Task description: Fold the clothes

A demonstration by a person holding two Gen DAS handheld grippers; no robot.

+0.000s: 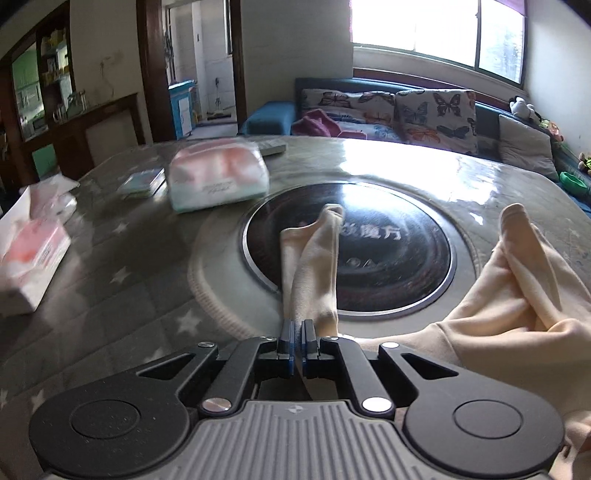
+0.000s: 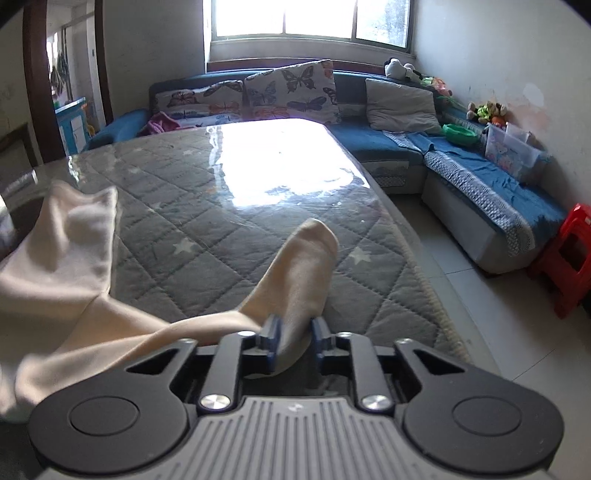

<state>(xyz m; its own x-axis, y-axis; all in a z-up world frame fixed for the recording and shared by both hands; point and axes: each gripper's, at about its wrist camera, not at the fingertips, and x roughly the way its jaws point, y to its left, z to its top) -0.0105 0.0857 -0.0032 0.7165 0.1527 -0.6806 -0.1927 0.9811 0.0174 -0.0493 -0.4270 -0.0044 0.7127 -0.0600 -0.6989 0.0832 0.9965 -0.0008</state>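
- The cream garment lay spread over the near part of the counter, bunched in folds at the right of the left wrist view and at the left of the right wrist view.
- One narrow end of it, a sleeve, ran forward from the left gripper across the dark round plate set into the counter.
- The left gripper was fully closed, its blue pads clamped on that sleeve's near end.
- Another sleeve stretched forward over the quilted grey star-patterned cover from between the jaws of the right gripper.
- The right gripper stood partly open: the cloth sat against the left pad, while a gap showed at the right pad, so it did not look pinched.
- Farther out on the counter, left of the plate, sat a soft plastic pack, a small flat booklet and, at the left edge, an opened tissue box.
- A clear glossy sheet over the cover reflected the window.
- Beyond the counter stood a blue sofa with butterfly cushions; a red stool was on the tiled floor at right.
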